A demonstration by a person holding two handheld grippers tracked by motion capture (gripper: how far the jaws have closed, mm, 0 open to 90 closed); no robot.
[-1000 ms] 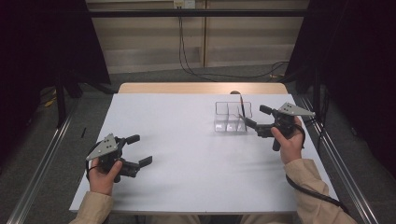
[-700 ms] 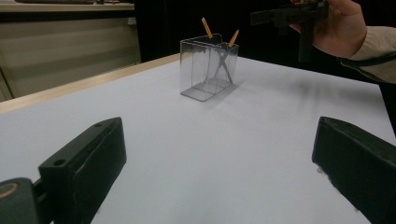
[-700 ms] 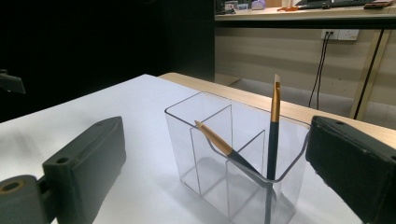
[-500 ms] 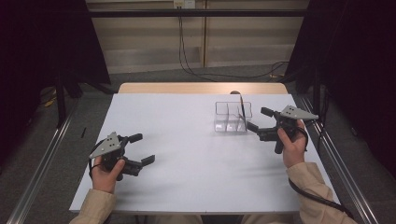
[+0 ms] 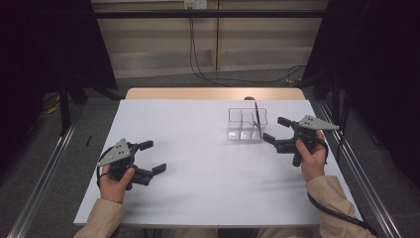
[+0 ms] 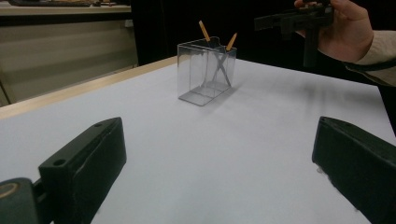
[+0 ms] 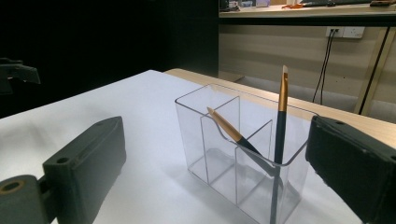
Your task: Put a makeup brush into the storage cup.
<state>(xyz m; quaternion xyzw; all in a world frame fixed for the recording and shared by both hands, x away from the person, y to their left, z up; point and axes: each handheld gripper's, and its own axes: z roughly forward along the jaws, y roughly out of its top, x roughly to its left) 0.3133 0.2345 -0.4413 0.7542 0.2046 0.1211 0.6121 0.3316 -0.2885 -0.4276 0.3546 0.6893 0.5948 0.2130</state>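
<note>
On far-right part of white table (image 5: 208,188), clear divided holder (image 5: 246,125) w/ two brushes (image 7: 280,121); right gripper (image 5: 278,133) just beside it, jaws wide, empty. Left gripper (image 5: 151,157) well apart, jaws wide too.

No readable text, label, brand, number or sign anywhere.

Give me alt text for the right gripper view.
A clear divided holder on a white table holds two pencils with gold-coloured upper ends, one upright, one leaning, framed by the open right hand-held gripper.
</note>
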